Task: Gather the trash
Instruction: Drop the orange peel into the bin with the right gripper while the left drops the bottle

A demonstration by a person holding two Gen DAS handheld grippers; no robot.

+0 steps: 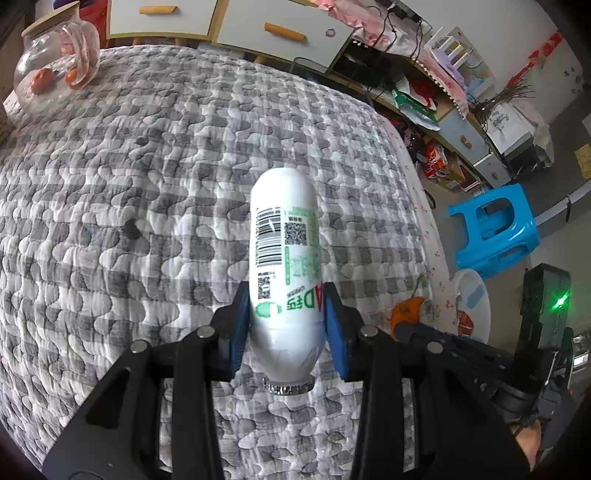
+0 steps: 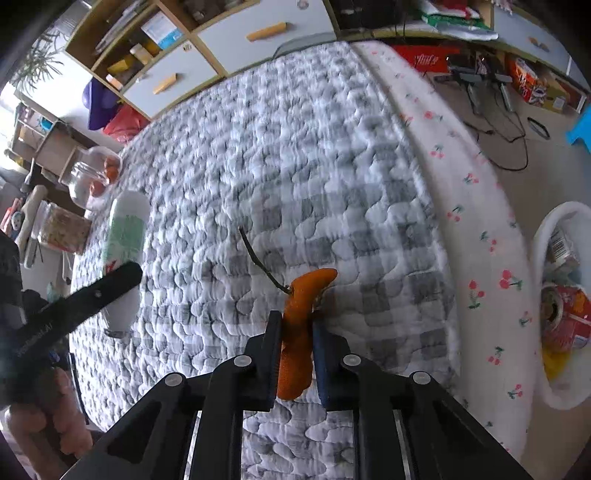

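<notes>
My left gripper (image 1: 286,301) is shut on a white plastic bottle (image 1: 282,236) with a green label and barcode, held above the grey checked quilt (image 1: 129,192), cap end toward the camera. The same bottle shows at the left of the right wrist view (image 2: 123,236). My right gripper (image 2: 297,325) is shut on an orange peel (image 2: 301,325) with a thin dark stem, just above the quilt (image 2: 295,147). The peel also shows in the left wrist view (image 1: 406,308). A white trash bin (image 2: 543,240) holding wrappers stands on the floor to the right of the bed.
A glass jar (image 1: 55,62) with orange fruit sits at the quilt's far left corner. Cabinets with drawers (image 1: 280,26) line the far wall. A blue plastic stool (image 1: 495,229) and cables are on the floor right of the bed. The bin shows in the left wrist view (image 1: 474,302).
</notes>
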